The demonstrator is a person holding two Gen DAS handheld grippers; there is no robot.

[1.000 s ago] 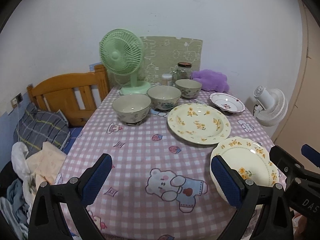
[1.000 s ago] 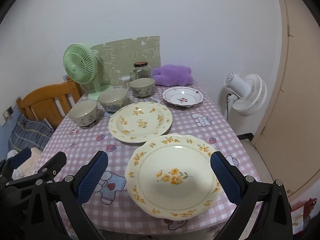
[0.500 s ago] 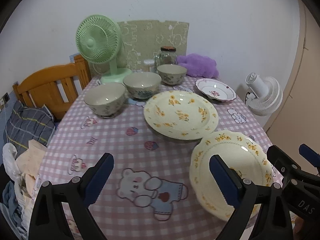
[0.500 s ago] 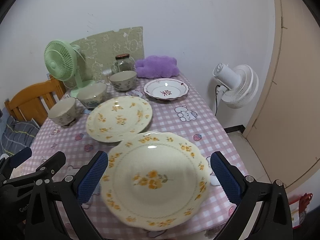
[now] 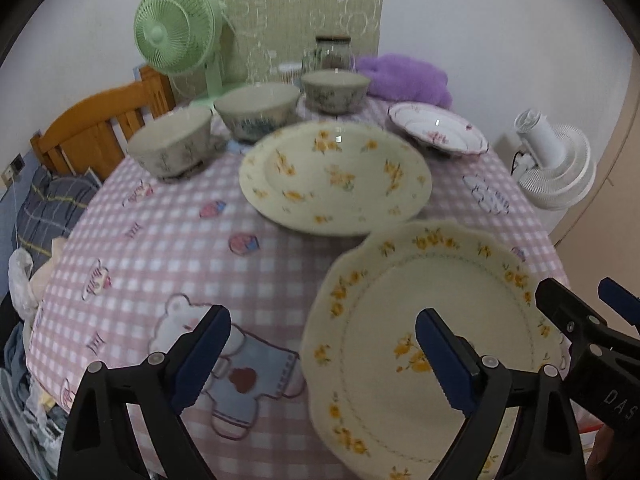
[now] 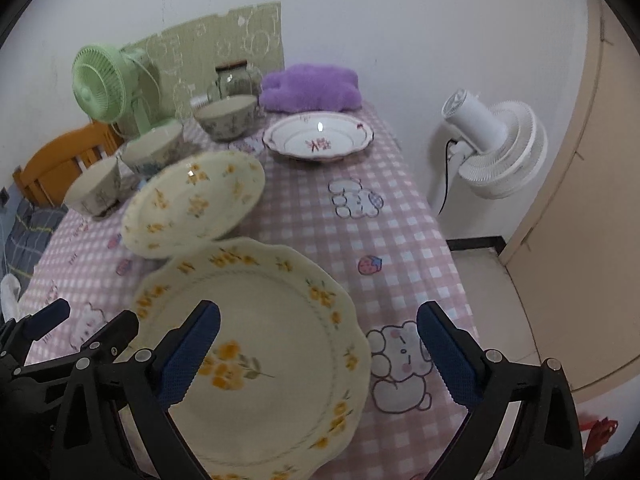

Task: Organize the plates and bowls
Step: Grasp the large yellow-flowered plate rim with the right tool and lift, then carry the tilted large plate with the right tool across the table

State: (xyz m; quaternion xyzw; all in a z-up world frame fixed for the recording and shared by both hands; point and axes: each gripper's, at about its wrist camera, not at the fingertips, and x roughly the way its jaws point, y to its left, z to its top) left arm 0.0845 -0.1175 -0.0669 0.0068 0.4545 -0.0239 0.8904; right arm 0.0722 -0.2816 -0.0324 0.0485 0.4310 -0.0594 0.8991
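A scalloped cream plate with yellow flowers [image 5: 420,300] [image 6: 260,340] lies at the near right of the pink checked table. Behind it sits a deep yellow-flowered plate [image 5: 336,176] [image 6: 196,200], and a small red-rimmed plate [image 5: 438,128] [image 6: 318,136] farther back. Three bowls [image 5: 172,146] [image 5: 256,114] [image 5: 334,88] stand in a row at the back left. My left gripper [image 5: 322,316] hovers over the scalloped plate's left rim with its jaws closing, pads touching nothing. My right gripper [image 6: 318,308] is open above the plate's right half.
At the back stand a green fan [image 5: 178,34], a glass jar [image 5: 332,50] and a purple plush [image 5: 404,76]. A white floor fan [image 6: 492,148] and a door are to the right of the table. Left of it are a wooden frame [image 5: 100,128] and heaped clothes.
Both grippers have come forward and down toward the scalloped plate, which now fills more of each view. The dishes have not moved.
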